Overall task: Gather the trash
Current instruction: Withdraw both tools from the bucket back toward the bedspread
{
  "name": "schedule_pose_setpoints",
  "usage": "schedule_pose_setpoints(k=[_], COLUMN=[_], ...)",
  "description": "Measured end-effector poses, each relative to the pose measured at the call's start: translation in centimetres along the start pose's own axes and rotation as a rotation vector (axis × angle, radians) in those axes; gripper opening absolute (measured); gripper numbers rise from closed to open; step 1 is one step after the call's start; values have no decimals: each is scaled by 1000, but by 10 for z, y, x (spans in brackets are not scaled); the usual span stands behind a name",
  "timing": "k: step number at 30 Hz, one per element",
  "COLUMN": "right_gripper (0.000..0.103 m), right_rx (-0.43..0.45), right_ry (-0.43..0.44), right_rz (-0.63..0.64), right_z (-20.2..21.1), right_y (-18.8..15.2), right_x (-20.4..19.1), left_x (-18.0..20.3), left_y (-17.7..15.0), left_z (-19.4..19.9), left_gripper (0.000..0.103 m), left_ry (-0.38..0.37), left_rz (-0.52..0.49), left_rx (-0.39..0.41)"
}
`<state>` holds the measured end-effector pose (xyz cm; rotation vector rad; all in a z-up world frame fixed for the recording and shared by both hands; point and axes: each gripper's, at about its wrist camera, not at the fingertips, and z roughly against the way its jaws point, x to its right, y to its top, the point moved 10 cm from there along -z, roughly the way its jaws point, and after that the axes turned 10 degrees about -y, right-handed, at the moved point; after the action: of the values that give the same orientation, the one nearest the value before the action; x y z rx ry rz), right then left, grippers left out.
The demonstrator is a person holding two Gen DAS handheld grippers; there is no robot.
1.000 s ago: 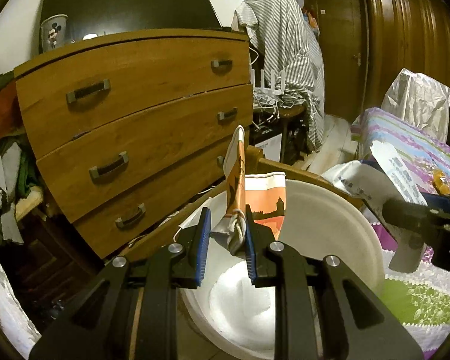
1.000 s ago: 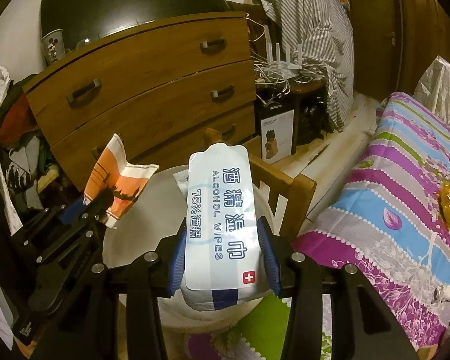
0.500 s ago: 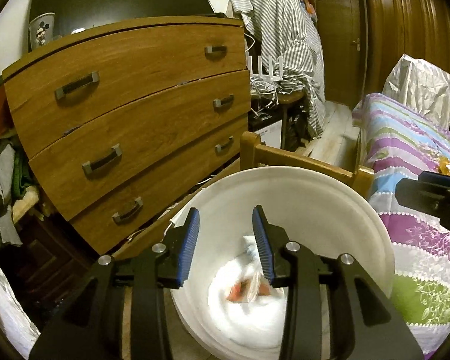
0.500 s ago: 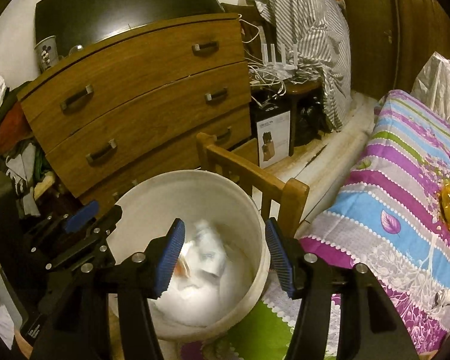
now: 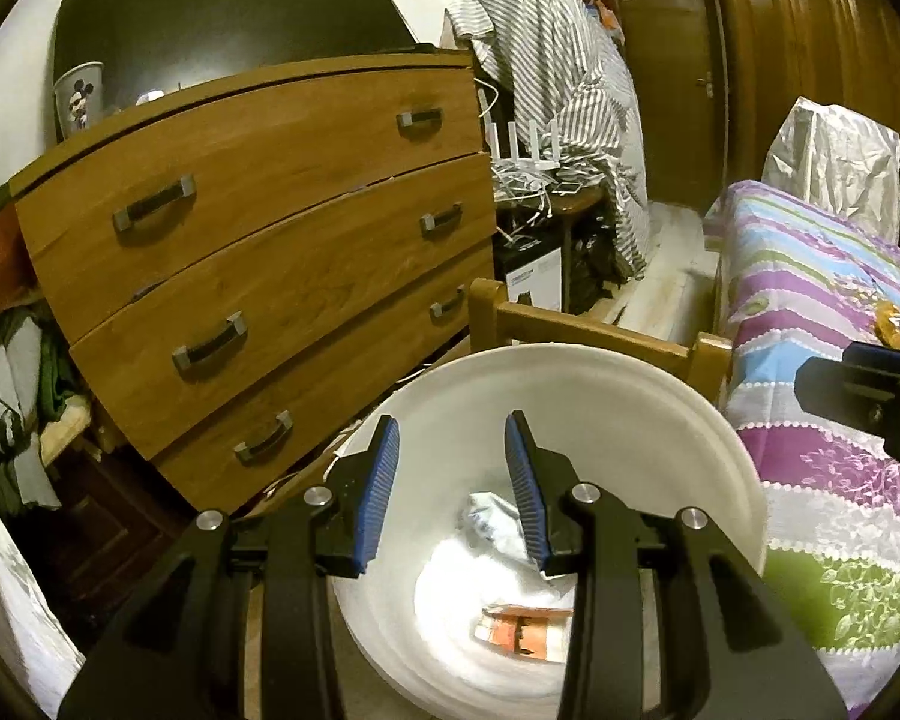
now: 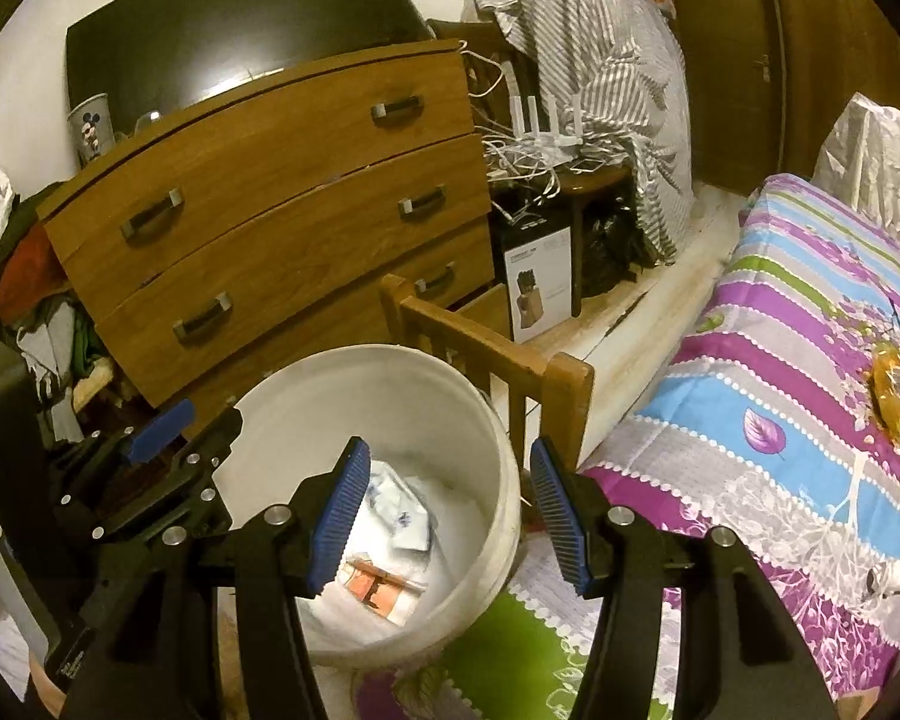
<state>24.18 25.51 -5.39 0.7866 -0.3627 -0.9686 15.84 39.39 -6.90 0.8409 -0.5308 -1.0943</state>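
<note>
A white bucket (image 5: 660, 396) (image 6: 498, 450) stands on the floor by the bed. Inside it lie an orange wrapper (image 5: 522, 630) (image 6: 378, 588) and a white alcohol-wipes pack (image 5: 492, 519) (image 6: 405, 516). My left gripper (image 5: 453, 480) hangs open over the bucket's mouth with nothing between its blue pads; it also shows at the left of the right wrist view as a black frame, the left gripper (image 6: 168, 438). My right gripper (image 6: 447, 510) stands open above the bucket's right rim, empty. An amber wrapper (image 6: 888, 390) (image 5: 894, 324) lies on the striped bedspread (image 6: 780, 360).
A wooden chest of drawers (image 5: 258, 252) stands left behind the bucket. A wooden chair back (image 6: 486, 354) stands just past the bucket's rim. A box (image 6: 537, 282), cables and a striped cloth (image 5: 546, 90) crowd the back. A silver bag (image 5: 828, 156) sits on the bed.
Both grippers opened and let go: the orange wrapper left my left gripper and the wipes pack left my right, and both dropped into the bucket. My right gripper shifted slightly to the right.
</note>
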Motion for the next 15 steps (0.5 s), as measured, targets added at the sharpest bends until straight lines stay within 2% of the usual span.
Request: schedule_pose_setpoints(k=[3, 6, 15], right_gripper=[57, 57, 57], right_rx=[50, 113, 324], right_ry=[-25, -73, -268], right_rz=[-7, -17, -101], right_z=[16, 34, 102], right_y=[1, 0, -19], right_x=[10, 26, 112], left_x=[10, 24, 84], left_y=[2, 6, 5], left_z=[7, 18, 37], left_gripper=[37, 48, 55], left_ry=[-10, -20, -105], left_rz=[-3, -14, -65], left_rx=[15, 47, 81])
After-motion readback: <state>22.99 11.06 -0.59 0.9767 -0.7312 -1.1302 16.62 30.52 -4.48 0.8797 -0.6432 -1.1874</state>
